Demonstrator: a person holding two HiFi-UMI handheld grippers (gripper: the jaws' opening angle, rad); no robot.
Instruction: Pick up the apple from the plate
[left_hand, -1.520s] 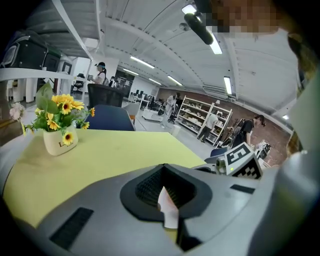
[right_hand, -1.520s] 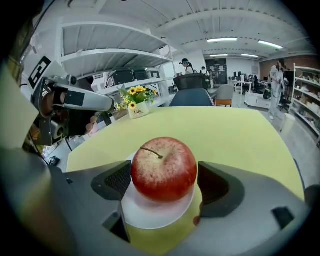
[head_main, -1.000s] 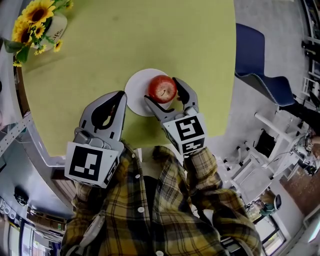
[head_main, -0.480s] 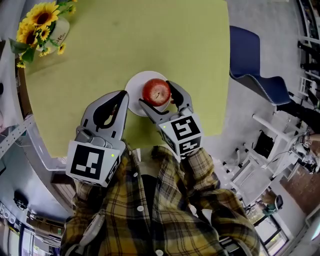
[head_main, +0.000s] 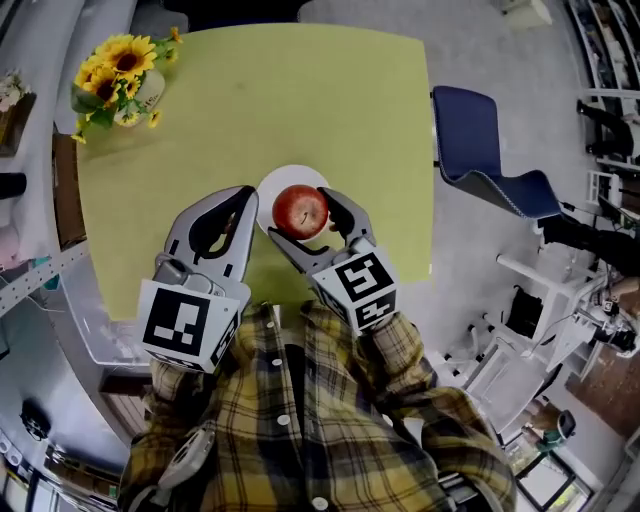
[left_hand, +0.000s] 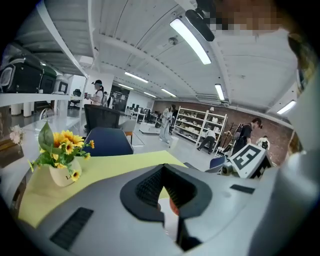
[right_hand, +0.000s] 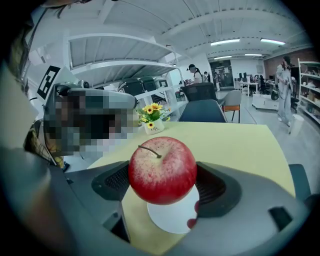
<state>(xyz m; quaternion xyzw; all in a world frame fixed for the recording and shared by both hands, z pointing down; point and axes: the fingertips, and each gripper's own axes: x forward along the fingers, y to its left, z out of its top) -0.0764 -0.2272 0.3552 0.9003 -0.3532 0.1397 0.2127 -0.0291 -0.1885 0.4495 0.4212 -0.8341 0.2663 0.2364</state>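
Red and round, the apple (right_hand: 162, 170) sits in my right claw (right_hand: 162, 186), pinched on both sides by the dark pads. It is in the middle of the right gripper view. The white plate (right_hand: 172, 220) shows low down under it, so I think the apple is up off the plate, just above it.

From the head view the apple (head_main: 300, 210) is in the middle of the frame, covering part of the plate (head_main: 270, 190) on the yellow-green table (head_main: 300, 90). My left claw (head_main: 238, 203) is just to the left of the plate. Its jaws are closed together with nothing in them.

To do this well, I think I should lift straight up and slowly. An apple is smooth and round, so it could slip or roll out. I would hold the squeeze steady, not harder, so the skin does not bruise. The left claw should wait where it is, away from the plate. The sunflowers (head_main: 120, 75) in the upper left are far off and no worry.
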